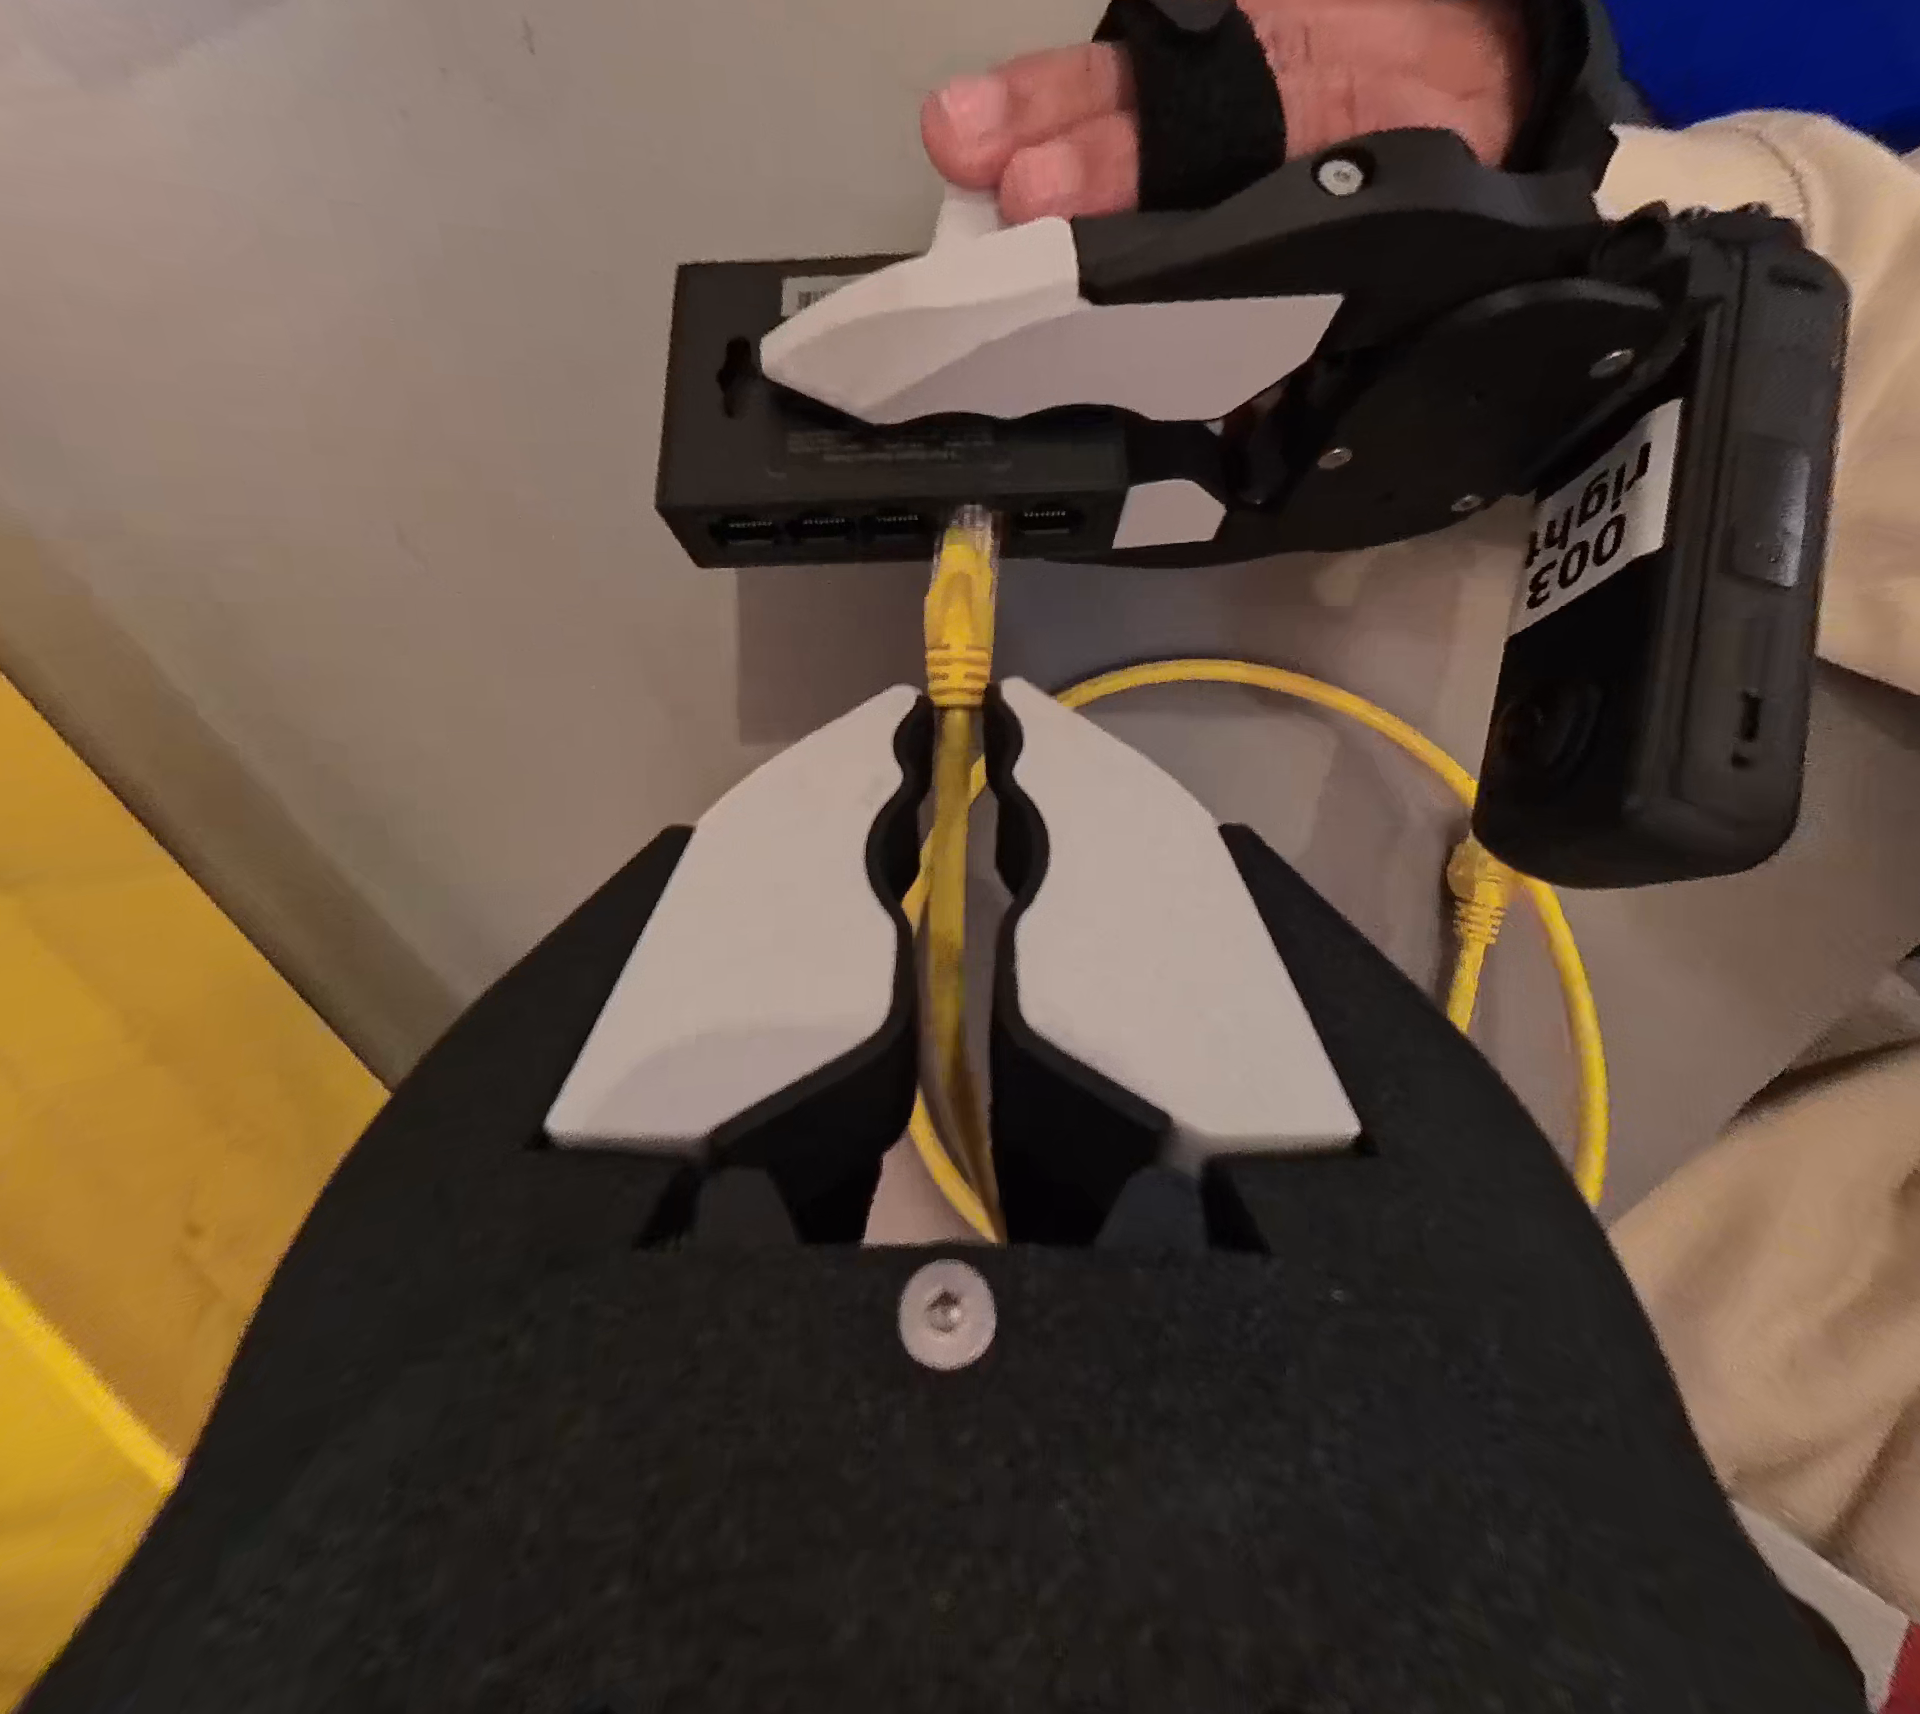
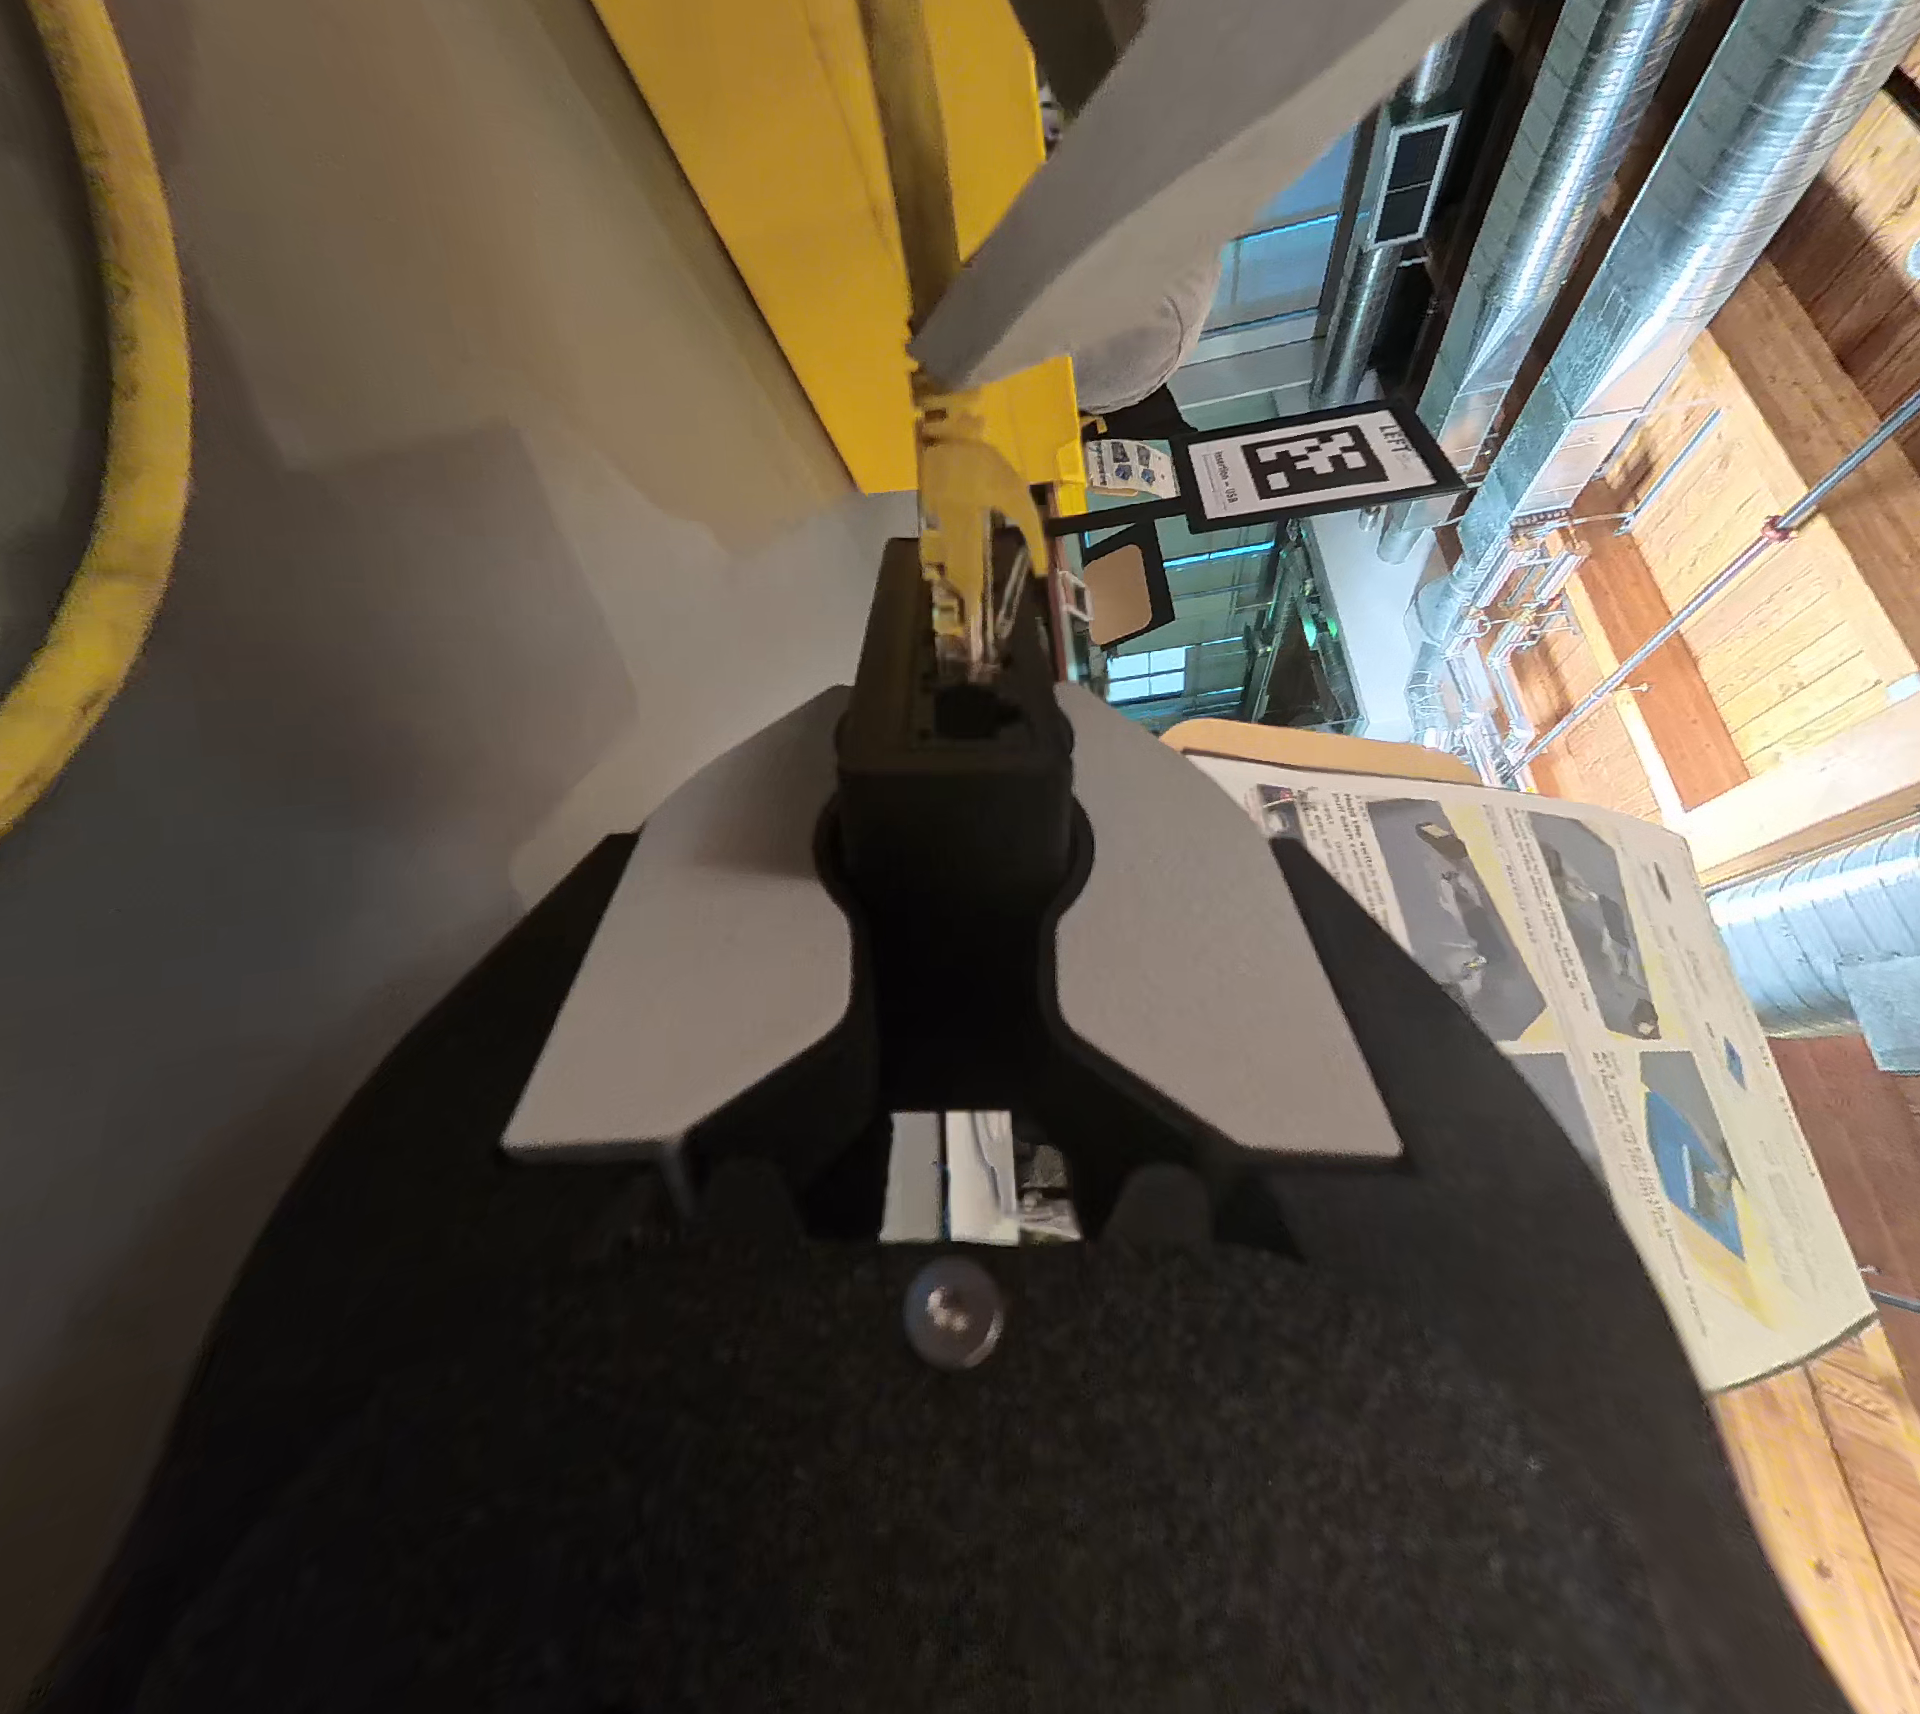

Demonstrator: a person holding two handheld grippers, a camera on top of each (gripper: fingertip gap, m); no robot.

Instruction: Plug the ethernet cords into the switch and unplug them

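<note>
The black switch (image 1: pixel 935 464) is held off the grey table, its row of ports facing my left gripper. My right gripper (image 2: pixel 956 729) is shut on the switch (image 2: pixel 951 833) from its end, one grey finger (image 1: pixel 987 334) lying across its top. A yellow ethernet plug (image 1: pixel 961 594) has its clear tip in the second port from the right. I cannot tell how deep it sits. My left gripper (image 1: pixel 958 708) is shut on the yellow cord just behind the plug's boot. The cord loops (image 1: pixel 1351 719) to its free second plug (image 1: pixel 1475 916). The plug also shows in the right wrist view (image 2: pixel 961 521).
A grey table (image 1: pixel 364 314) lies below. A yellow surface (image 1: pixel 125 1041) borders it on the left. A person's hand (image 1: pixel 1299 33) and a beige sleeve (image 1: pixel 1818 1352) are on the right. A printed sheet (image 2: pixel 1507 989) and a marker card (image 2: pixel 1309 459) show beyond the switch.
</note>
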